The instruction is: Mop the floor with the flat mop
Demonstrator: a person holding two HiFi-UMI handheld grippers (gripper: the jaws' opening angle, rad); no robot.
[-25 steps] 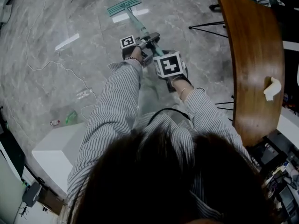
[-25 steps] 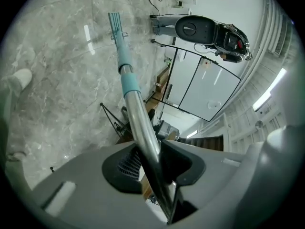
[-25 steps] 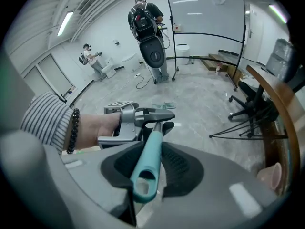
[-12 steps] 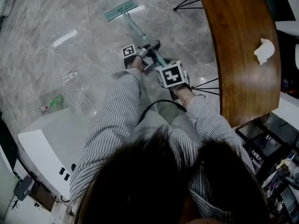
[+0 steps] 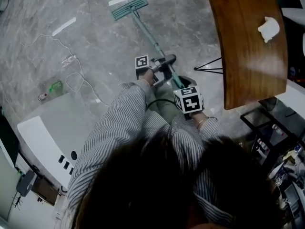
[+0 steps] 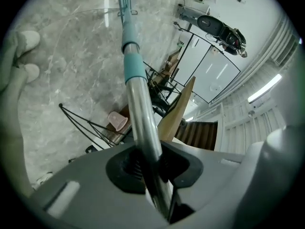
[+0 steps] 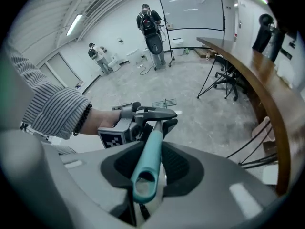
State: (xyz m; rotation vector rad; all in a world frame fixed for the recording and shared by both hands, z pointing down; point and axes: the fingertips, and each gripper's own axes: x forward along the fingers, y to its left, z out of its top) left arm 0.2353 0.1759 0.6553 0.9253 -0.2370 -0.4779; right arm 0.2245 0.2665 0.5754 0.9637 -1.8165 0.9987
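Mop pole (image 5: 150, 38) was pinched tight by both: left gripper (image 5: 163, 65) on the steel part, right gripper (image 7: 145, 175) behind it on the teal end. Mop head (image 5: 128, 8) lay flat on the floor (image 5: 95, 42), well ahead. Risk imo: smooth steel twisting in the jaws and tipping the head.
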